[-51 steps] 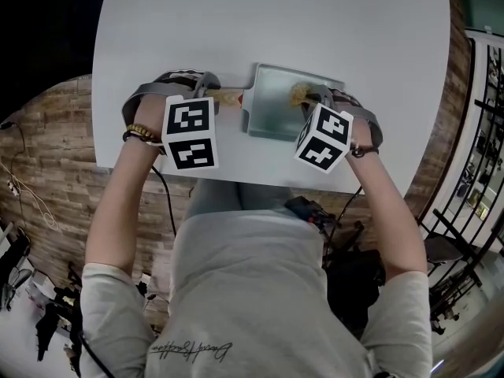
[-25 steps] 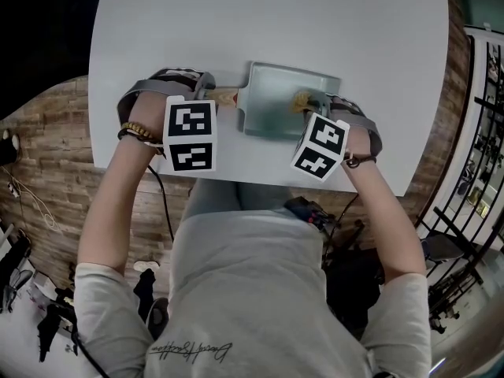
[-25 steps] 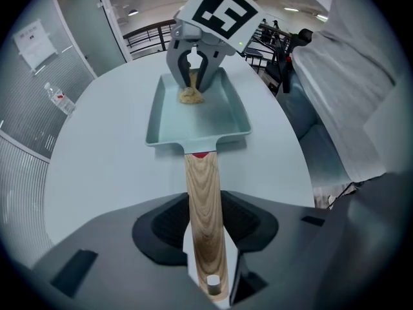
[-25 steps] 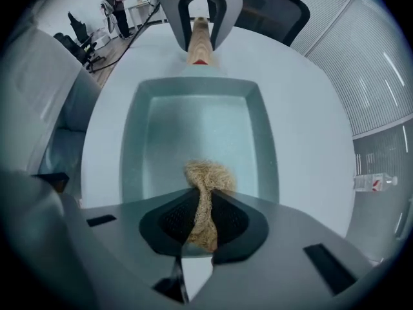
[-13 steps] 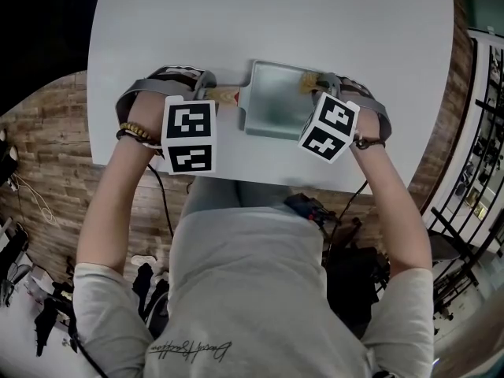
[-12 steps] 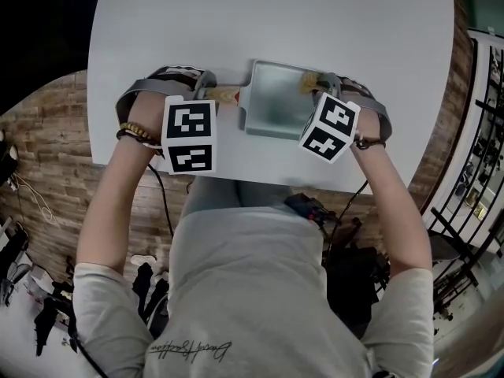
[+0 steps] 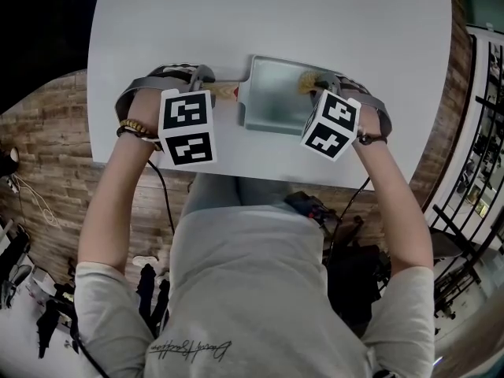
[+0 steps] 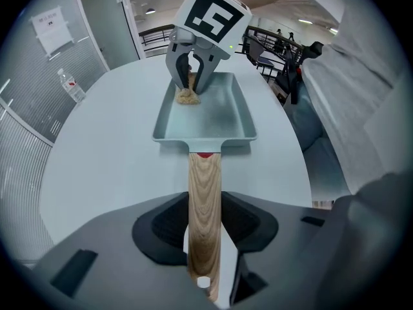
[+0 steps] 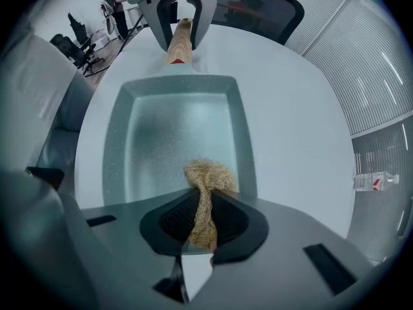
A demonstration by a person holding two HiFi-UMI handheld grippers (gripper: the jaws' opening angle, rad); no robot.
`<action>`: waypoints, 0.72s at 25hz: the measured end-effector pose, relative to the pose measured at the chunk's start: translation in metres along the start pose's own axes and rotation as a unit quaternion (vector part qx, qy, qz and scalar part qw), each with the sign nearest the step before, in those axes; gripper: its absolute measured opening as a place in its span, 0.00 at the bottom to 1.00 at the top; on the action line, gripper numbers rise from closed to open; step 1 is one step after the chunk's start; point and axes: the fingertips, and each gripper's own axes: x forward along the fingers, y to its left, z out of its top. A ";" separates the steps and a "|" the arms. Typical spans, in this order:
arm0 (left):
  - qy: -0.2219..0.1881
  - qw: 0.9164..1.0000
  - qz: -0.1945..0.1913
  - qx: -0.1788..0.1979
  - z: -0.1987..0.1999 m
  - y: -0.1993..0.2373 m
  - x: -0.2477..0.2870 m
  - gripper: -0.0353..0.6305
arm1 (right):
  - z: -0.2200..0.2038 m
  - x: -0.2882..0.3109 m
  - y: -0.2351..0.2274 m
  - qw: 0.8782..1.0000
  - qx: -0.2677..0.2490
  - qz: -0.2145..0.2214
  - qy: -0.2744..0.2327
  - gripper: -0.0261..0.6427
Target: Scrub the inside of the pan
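The pan [image 9: 174, 141] is a shallow rectangular pale grey-green one. It's sitting flat on the white table [image 7: 276, 14], close to the person's edge and right between the two grippers. Its floor looks speckled in the right gripper view.

Only one thing in it: a tan fibrous scrubber [image 9: 210, 176]. The tuft is down on the pan floor at the end away from the handle, over by the far corner in the head view and just beside the side wall there. Can't see anything else inside.

The right gripper [image 9: 205, 218] points down into that end of the pan, and its jaws are clamped on the upper part of the scrubber, with the frayed end poking out below the pads.

The wooden handle [image 8: 205, 192] sticks out level from the other short side, with a small red bit where it joins the pan. The left gripper [image 8: 205, 221] has its jaws closed on the handle, one pad on each side, near the free end.

Count: one pan, one scrubber, two grippers with one marker cube each, one table.

Further out there's a single clear bottle [image 8: 70, 86] past the table edge, well apart from the pan. Can't tell what it's standing on.
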 end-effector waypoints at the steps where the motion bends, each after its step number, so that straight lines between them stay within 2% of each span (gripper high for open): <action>1: -0.001 1.000 -0.001 0.000 0.001 0.000 0.000 0.29 | -0.001 -0.001 0.003 1.000 0.001 0.003 -0.001 0.14; 9: 0.000 1.000 0.001 -0.002 0.000 0.003 0.002 0.29 | -0.004 -0.003 0.030 0.999 -0.011 0.045 0.008 0.14; 18: 0.001 1.000 0.000 -0.003 0.001 0.004 0.002 0.29 | -0.008 -0.009 0.067 0.989 -0.008 0.147 0.020 0.14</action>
